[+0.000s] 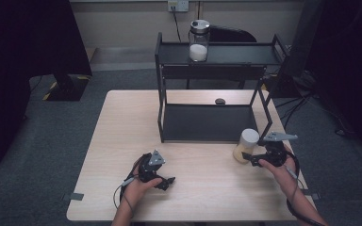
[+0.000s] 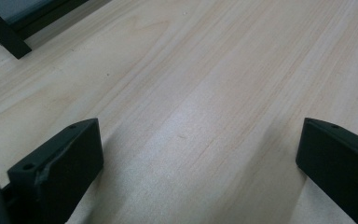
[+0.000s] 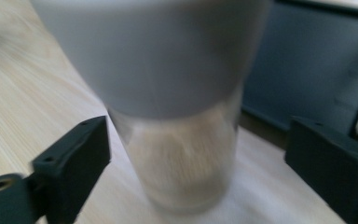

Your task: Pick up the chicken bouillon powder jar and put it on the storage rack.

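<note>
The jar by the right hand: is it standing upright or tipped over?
Upright. The jar stands on the table, white lid on top, pale contents in its lower part. The right tool view shows it between the open jaws, untouched.

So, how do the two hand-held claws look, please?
Both claws, the left claw and the right claw, are black, each with two blocky black jaws, a grey three-cornered plate on top and a dark cable trailing back along the forearm. No sleeves are visible.
</note>
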The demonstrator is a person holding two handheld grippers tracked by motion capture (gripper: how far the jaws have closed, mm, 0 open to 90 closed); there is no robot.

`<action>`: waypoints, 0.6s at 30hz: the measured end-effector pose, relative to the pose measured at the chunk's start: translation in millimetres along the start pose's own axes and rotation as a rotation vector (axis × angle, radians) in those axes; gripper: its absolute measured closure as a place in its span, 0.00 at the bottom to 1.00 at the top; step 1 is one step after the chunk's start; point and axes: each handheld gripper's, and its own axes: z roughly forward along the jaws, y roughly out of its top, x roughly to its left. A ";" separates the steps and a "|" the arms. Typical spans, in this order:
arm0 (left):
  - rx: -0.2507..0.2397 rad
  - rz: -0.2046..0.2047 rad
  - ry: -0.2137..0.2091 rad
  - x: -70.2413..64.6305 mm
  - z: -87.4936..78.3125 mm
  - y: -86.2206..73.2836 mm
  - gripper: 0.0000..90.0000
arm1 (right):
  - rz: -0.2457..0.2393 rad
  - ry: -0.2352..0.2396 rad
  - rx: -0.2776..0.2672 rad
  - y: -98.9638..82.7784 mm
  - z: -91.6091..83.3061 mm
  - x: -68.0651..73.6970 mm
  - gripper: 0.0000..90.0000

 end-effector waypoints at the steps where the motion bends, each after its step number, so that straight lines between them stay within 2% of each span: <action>1: 0.000 0.000 0.000 0.0 0.0 0.0 0.00 | -0.010 0.003 -0.010 4.0 2.6 0.7 0.10; 3: -0.001 -0.001 0.000 -0.1 0.1 -0.1 0.00 | -0.032 0.003 -0.020 8.1 5.9 2.3 0.17; 7: -0.001 -0.002 0.000 -0.1 0.1 -0.2 0.00 | -0.043 0.010 -0.045 12.0 11.0 3.3 0.22; 9: -0.001 -0.001 0.000 -0.1 0.1 -0.2 0.00 | -0.057 0.023 -0.061 14.9 13.0 2.6 0.37; 11: -0.001 -0.001 0.000 0.0 0.0 -0.1 0.00 | -0.066 0.013 -0.068 15.3 13.1 5.5 0.38; 12: -0.002 -0.002 0.000 -0.2 0.1 -0.3 0.00 | -0.075 0.003 -0.040 23.6 12.8 7.8 0.38; 15: -0.001 -0.001 0.000 -0.1 0.1 -0.1 0.00 | -0.067 -0.002 -0.044 27.0 11.6 6.5 0.38; 18: -0.001 -0.001 0.000 -0.1 0.0 -0.1 0.00 | -0.078 0.000 -0.032 39.7 7.9 3.6 0.38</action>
